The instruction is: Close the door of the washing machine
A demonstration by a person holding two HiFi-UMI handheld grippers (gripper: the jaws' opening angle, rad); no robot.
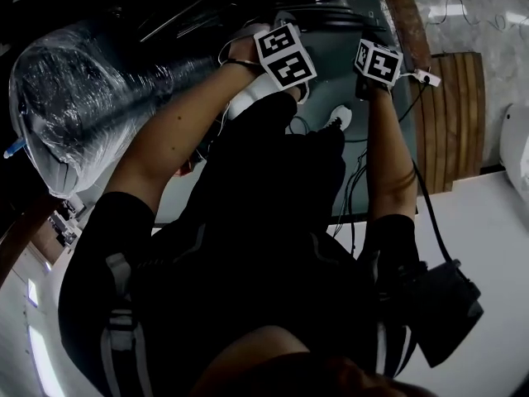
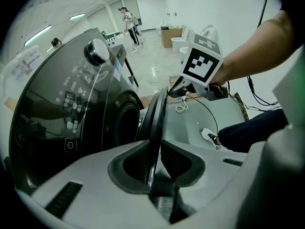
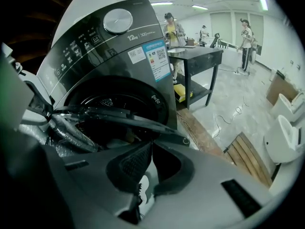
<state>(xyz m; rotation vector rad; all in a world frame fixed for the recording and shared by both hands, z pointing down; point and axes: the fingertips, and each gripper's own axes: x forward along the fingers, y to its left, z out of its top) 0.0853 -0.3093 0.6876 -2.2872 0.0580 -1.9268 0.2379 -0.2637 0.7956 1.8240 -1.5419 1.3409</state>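
Note:
The dark grey washing machine (image 2: 62, 104) stands at the left of the left gripper view with its round door (image 2: 157, 113) swung out and seen edge-on. My left gripper (image 2: 155, 159) is shut on the door's rim, one pad on each face. My right gripper (image 2: 188, 82) sits by the far side of the same door. In the right gripper view the door (image 3: 128, 118) crosses in front of the open drum (image 3: 105, 104), and the right gripper (image 3: 150, 147) is shut with nothing between its pads. In the head view only the marker cubes of the left gripper (image 1: 285, 56) and right gripper (image 1: 376, 63) show.
A plastic-wrapped bundle (image 1: 74, 98) lies left of the machine. A black table (image 3: 195, 61) stands to its right, with people beyond it. Wooden boards (image 3: 248, 156) and white fixtures (image 3: 286, 132) lie on the floor, with cables (image 2: 183, 106) and my shoe (image 2: 208, 136) below the door.

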